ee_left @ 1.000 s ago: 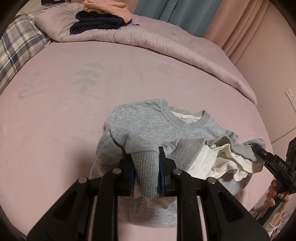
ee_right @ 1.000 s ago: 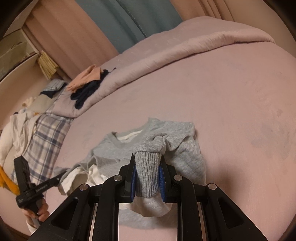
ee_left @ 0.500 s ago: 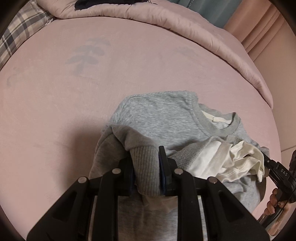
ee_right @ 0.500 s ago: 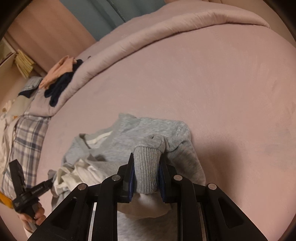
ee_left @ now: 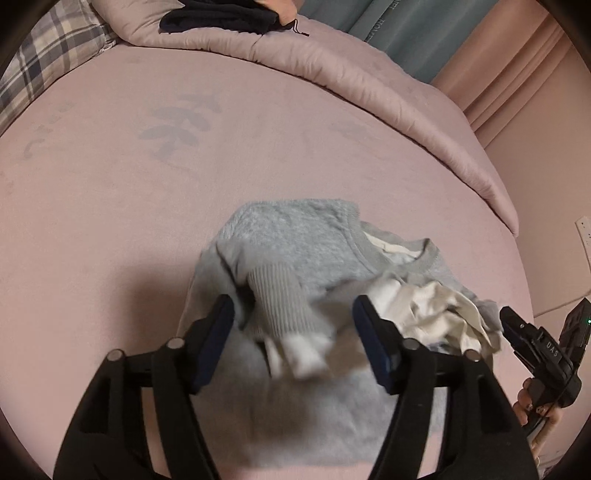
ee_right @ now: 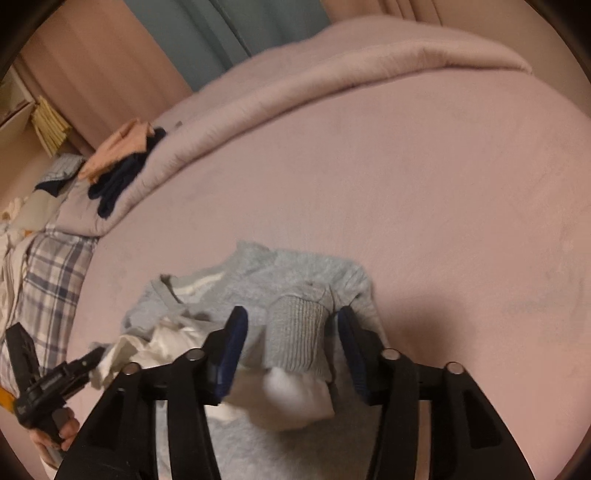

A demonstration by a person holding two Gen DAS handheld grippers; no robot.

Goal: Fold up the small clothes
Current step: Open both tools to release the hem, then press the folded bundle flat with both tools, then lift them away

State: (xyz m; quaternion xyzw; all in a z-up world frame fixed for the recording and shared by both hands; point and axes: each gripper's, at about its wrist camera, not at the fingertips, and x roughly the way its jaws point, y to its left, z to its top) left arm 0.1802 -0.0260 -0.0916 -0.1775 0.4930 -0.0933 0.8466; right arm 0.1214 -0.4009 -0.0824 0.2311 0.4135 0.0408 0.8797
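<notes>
Presently the grey sweatshirt (ee_left: 295,240) is lying bunched on the pink bed (ee_left: 110,184). Both the left gripper (ee_left: 293,332) and right gripper (ee_right: 290,347) are standing spread, jaws just having been opening, each with a ribbed cuff (ee_right: 297,332) lying loose between its pads.

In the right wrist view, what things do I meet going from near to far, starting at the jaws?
Ribbed grey cuff between the open jaws → grey sweatshirt's body → bare pink bedsheet → rolled pink duvet → teal curtain.
</notes>
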